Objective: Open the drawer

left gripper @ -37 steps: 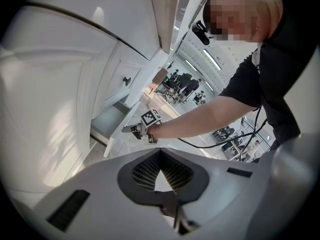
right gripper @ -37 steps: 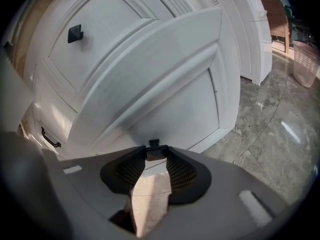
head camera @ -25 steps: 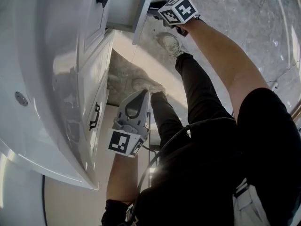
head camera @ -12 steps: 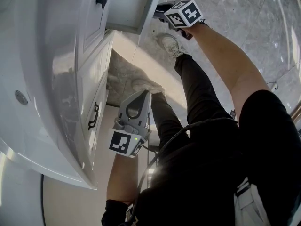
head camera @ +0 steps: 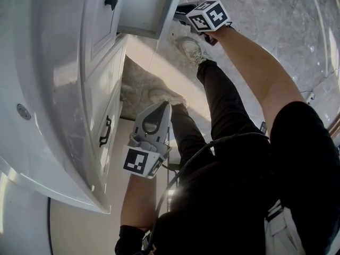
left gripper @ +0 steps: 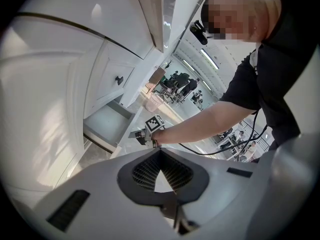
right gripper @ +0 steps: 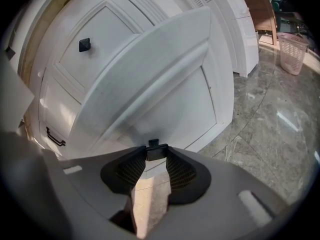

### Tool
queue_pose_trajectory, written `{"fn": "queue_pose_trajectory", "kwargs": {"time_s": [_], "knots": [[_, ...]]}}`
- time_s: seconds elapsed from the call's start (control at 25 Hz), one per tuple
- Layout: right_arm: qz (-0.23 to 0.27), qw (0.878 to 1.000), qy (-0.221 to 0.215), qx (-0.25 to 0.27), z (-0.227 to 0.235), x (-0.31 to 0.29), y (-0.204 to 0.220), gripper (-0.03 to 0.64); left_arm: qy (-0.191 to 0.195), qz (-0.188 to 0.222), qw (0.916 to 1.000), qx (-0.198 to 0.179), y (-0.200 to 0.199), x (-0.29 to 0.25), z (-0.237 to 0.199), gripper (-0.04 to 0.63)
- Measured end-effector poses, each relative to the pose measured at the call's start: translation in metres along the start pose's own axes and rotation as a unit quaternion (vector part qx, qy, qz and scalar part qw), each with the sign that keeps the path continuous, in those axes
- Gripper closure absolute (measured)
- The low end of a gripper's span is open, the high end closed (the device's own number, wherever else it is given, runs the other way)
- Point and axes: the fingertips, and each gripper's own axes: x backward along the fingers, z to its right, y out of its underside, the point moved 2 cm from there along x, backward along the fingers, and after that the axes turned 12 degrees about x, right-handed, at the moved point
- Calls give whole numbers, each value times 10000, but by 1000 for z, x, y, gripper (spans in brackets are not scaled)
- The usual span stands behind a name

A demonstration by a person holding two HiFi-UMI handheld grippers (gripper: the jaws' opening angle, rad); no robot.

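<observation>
The white drawer [head camera: 142,7] stands pulled out of the white cabinet [head camera: 64,89] at the top of the head view. My right gripper [right gripper: 156,154] is shut on the drawer's small black knob [right gripper: 156,151], with the drawer front [right gripper: 150,84] filling the right gripper view. In the head view that gripper [head camera: 179,12] reaches the drawer front from the right. The left gripper view shows the drawer [left gripper: 107,124] open and empty inside. My left gripper [head camera: 160,106] hangs lower down beside the cabinet, its jaws shut on nothing [left gripper: 160,152].
Beside the open drawer is a shut drawer front with a black knob [head camera: 111,1], and lower down one with a black bar handle [head camera: 106,132]. The person's legs and shoes [head camera: 192,49] stand on the marble floor close to the cabinet. A pink basket [right gripper: 292,51] sits far off.
The right gripper has moved a little away from the cabinet with the knob, and the drawer has slid slightly further out. The left gripper has stayed put.
</observation>
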Motion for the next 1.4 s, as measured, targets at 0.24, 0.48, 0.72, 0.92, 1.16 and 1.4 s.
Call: {"fn": "queue_pose_trajectory", "kwargs": {"time_s": [0.24, 0.48, 0.72, 0.92, 1.16, 1.4], "knots": [[12, 10000, 21, -48, 0, 3, 3, 491, 65, 84, 9999, 38, -1, 1, 4, 604], [60, 9999, 18, -158, 1, 4, 6, 492, 100, 258, 9996, 40, -5, 1, 5, 604], [-38, 9998, 59, -159, 6, 19, 21, 494, -5, 71, 10000, 27, 1, 3, 3, 604], [-31, 9998, 70, -184, 6, 23, 25, 494, 24, 30, 10000, -3, 4, 2, 8, 604], [-115, 9997, 107, -201, 8, 29, 34, 494, 84, 200, 9998, 22, -2, 4, 11, 604], [-153, 9995, 150, -236, 10, 41, 45, 494, 92, 211, 9997, -9, -1, 4, 12, 604]]}}
